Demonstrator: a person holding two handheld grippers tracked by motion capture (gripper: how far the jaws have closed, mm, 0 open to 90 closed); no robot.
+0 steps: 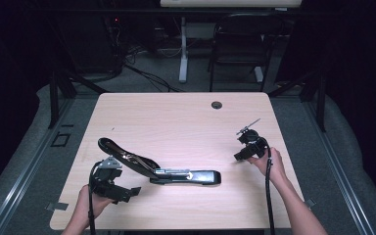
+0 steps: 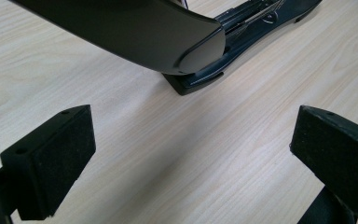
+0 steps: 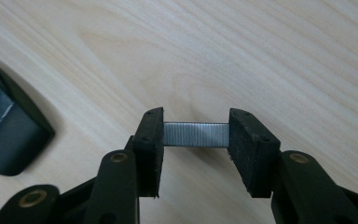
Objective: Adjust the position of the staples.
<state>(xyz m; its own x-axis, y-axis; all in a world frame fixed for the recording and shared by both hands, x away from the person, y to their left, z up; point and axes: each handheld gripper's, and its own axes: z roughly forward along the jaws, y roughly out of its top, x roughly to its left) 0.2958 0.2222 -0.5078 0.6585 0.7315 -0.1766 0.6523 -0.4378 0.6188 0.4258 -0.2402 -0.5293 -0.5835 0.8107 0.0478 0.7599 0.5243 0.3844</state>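
Observation:
A black stapler [image 1: 191, 177] lies open on the middle of the wooden table [image 1: 176, 112], its lid [image 1: 122, 154] swung up and back to the left. My left gripper [image 1: 127, 193] stands open just in front of that lid, with nothing between its fingers. In the left gripper view the lid's rounded end [image 2: 135, 32] and the stapler's base [image 2: 251, 23] lie beyond my left gripper [image 2: 191, 158]. At the right side of the table, my right gripper [image 1: 242, 154] is shut on a strip of staples [image 3: 196, 134], held end to end between the pads above the wood. One end of the stapler [image 3: 9, 135] shows at that view's left.
A round cable hole [image 1: 217, 105] sits near the table's far edge. Behind the table stand a dark chair [image 1: 240, 44] and a white desk leg [image 1: 183, 54]. Bare wood lies between the stapler and the right gripper.

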